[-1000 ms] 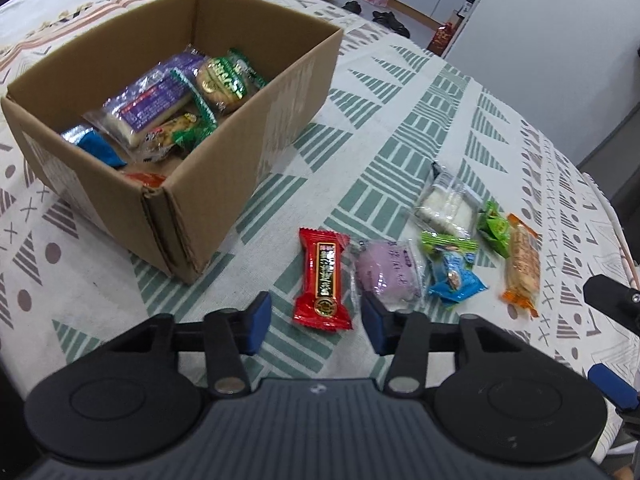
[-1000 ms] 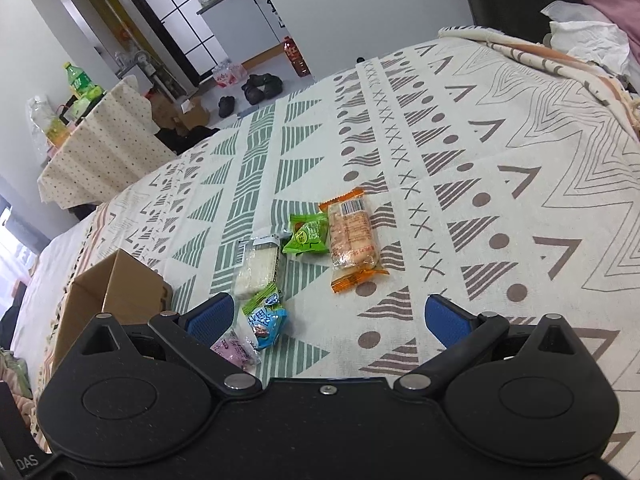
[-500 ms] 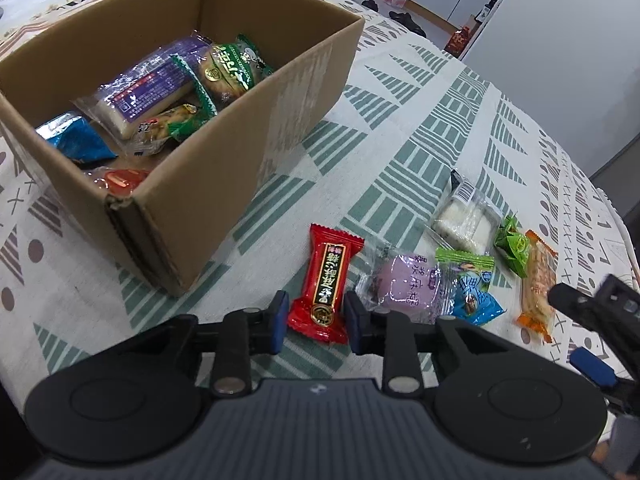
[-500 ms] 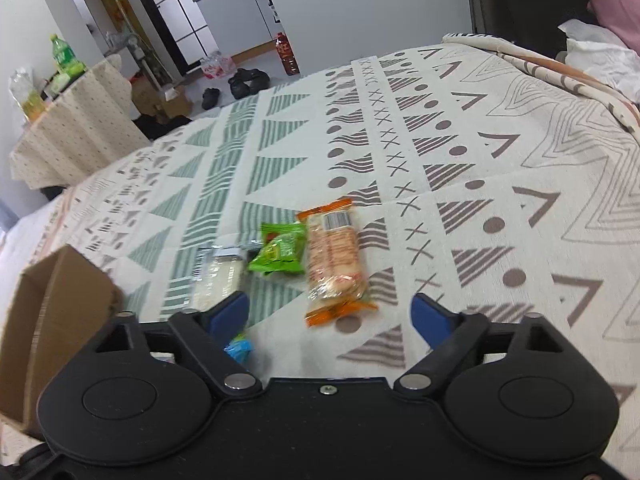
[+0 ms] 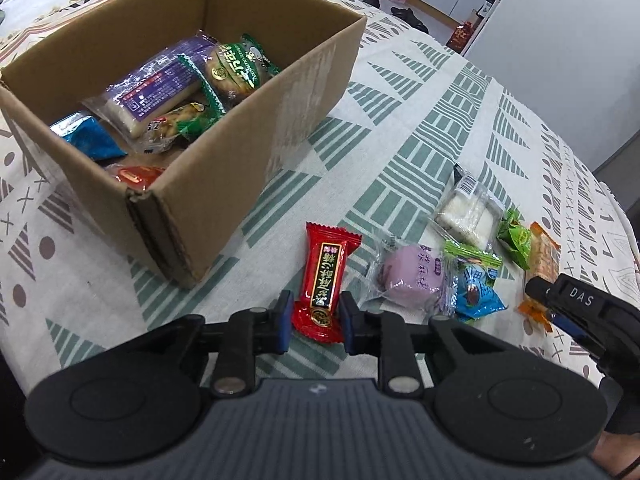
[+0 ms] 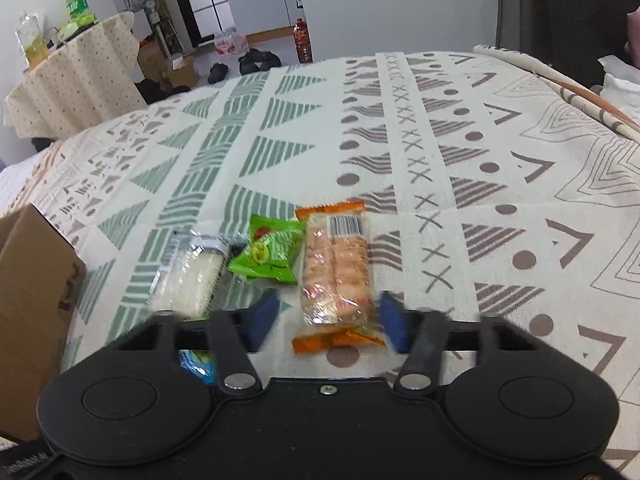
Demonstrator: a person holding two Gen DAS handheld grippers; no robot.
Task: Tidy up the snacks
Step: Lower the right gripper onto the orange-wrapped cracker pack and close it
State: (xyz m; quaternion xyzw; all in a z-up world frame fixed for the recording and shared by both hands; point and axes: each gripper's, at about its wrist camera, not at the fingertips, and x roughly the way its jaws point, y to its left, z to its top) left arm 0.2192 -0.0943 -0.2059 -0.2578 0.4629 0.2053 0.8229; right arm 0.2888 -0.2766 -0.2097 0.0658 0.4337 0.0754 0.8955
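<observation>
Patterned tablecloth (image 5: 420, 128), cream with green and brown geometric bands, covering the table that carries everything. Open cardboard box (image 5: 224, 184) toward the table's left edge in the left wrist view; it holds several packets, among them a purple-labelled bar (image 5: 160, 88), a green-wrapped cake (image 5: 236, 68), a blue packet (image 5: 86, 140) and a red one (image 5: 136, 174) in the box's near corner.

Loose snacks lie in a row on the cloth to the right of the box. Orange cracker pack (image 6: 338, 272), barcode end pointing away, lies between the right gripper (image 6: 326, 320) fingers, whose jaws are closing; motion blur hides whether the pads touch it. Red candy bar (image 5: 326, 276) has its lower end between the blue pads (image 5: 285, 320) of the left gripper (image 5: 314, 322), whose jaws are closing and press on the wrapper's edges. Beside it lie a purple pastry (image 5: 408, 276), a clear-wrapped white cake (image 5: 466, 216), a blue-and-green packet (image 5: 476, 292), and a small green sachet (image 6: 272, 252) touching the cracker pack's left edge.
</observation>
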